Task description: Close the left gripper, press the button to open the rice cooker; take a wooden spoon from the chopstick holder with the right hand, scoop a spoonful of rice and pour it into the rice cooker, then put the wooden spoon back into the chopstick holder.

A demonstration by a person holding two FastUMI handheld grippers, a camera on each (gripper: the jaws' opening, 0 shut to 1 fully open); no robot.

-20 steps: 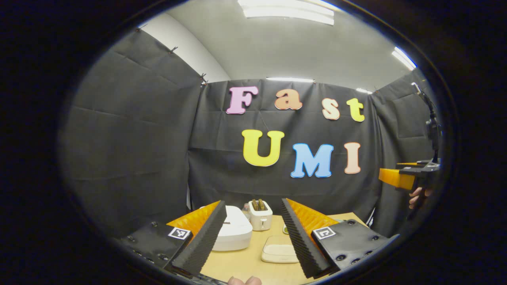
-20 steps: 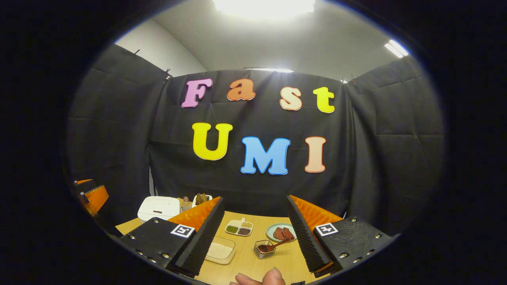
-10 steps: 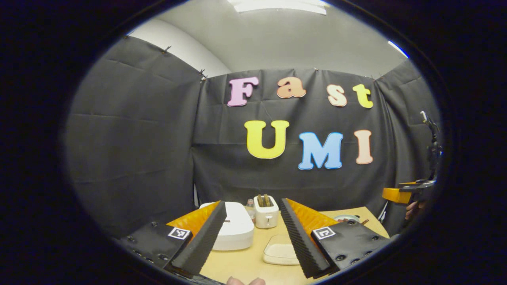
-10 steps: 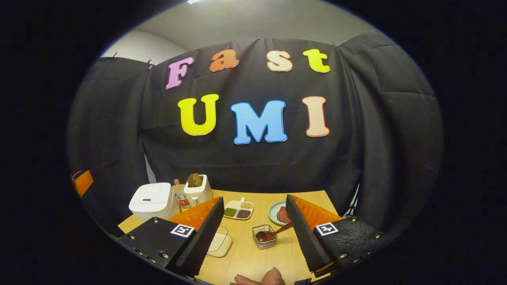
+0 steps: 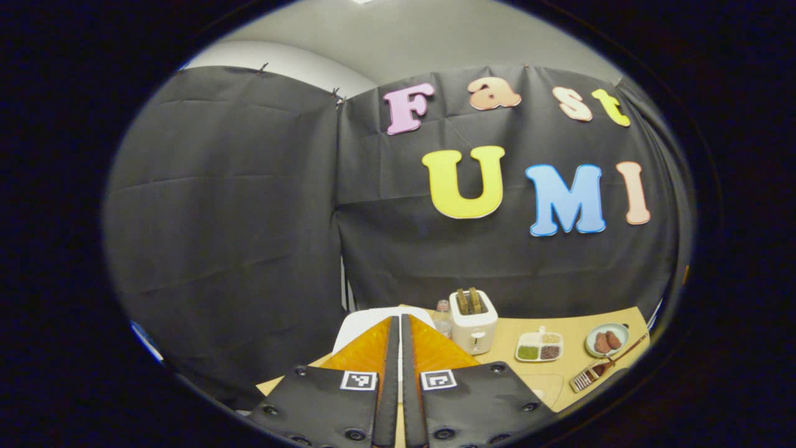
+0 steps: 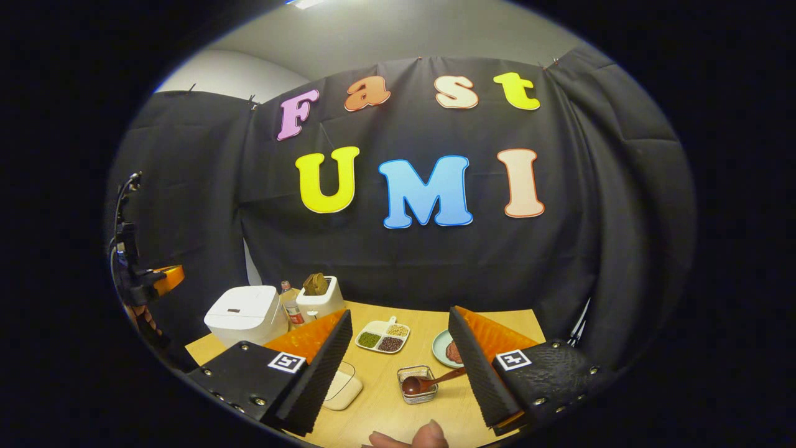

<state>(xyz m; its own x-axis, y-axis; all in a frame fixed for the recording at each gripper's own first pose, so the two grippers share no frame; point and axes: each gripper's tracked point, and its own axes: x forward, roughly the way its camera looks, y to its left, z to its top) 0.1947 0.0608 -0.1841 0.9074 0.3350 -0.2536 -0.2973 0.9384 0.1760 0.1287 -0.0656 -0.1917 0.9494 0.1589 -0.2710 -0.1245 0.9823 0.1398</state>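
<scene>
We find the left gripper with its two fingers pressed together, nothing between them, raised above the near edge of the wooden table. Directly beyond its fingertips in the left gripper view sits the white rice cooker, lid down, largely hidden behind the fingers. Taking the rice cooker as our landmark: just beside it on its right stands a small bottle, then a white toaster with two slices in its slots. Further right of the cooker lie a divided dish of beans and a plate with dark pieces of food. Nearer than the plate sits the wire chopstick holder, the wooden spoon leaning out of it.

We find the right gripper spread wide and holding nothing, well to the right of the rice cooker and above the table's near side. Between its fingers we see the chopstick holder, the wooden spoon resting in it with the handle pointing away from the cooker. A shallow container of rice lies between the holder and the cooker, partly covered by one finger. A fingertip of the holding hand shows at the bottom edge. Left of the cooker in this view, the other gripper hangs in the air; we cannot tell its state from here.
</scene>
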